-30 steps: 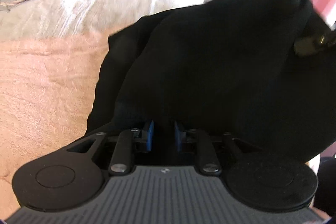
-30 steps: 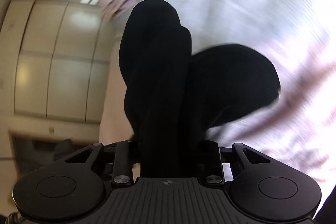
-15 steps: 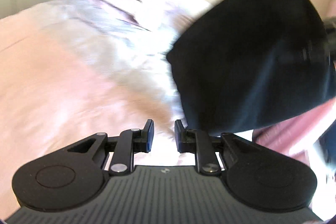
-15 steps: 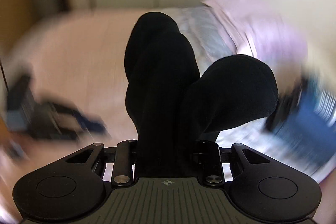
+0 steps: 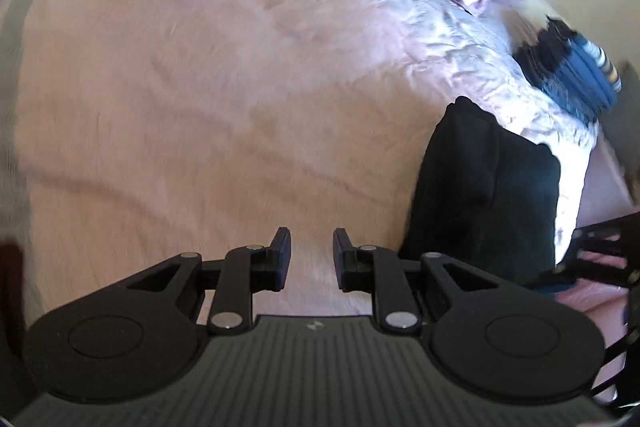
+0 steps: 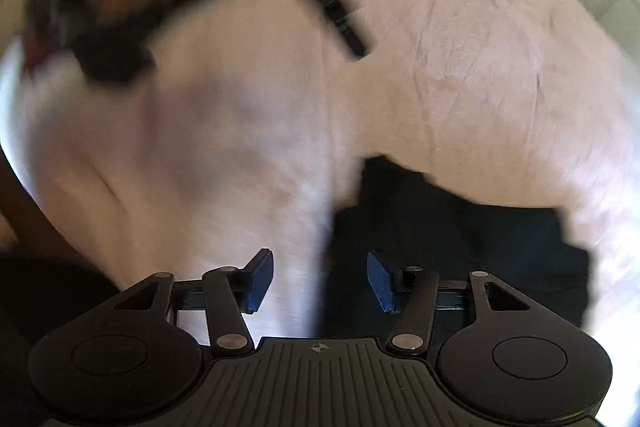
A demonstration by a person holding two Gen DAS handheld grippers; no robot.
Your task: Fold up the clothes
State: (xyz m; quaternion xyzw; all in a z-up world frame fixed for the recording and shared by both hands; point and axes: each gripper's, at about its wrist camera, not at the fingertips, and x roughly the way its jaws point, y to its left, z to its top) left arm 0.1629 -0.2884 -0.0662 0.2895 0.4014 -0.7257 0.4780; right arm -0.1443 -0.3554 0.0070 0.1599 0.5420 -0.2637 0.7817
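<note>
One pink bedspread fills both frames. One black garment, folded into a dark block, lies at right of the left view. One stack of blue clothes sits upper right. Two tools: left gripper and right gripper, both spread, holding nothing.

Bright daylight washes out the pink quilted bedspread; fisheye edges curve, and the right-wrist view is motion-blurred.
</note>
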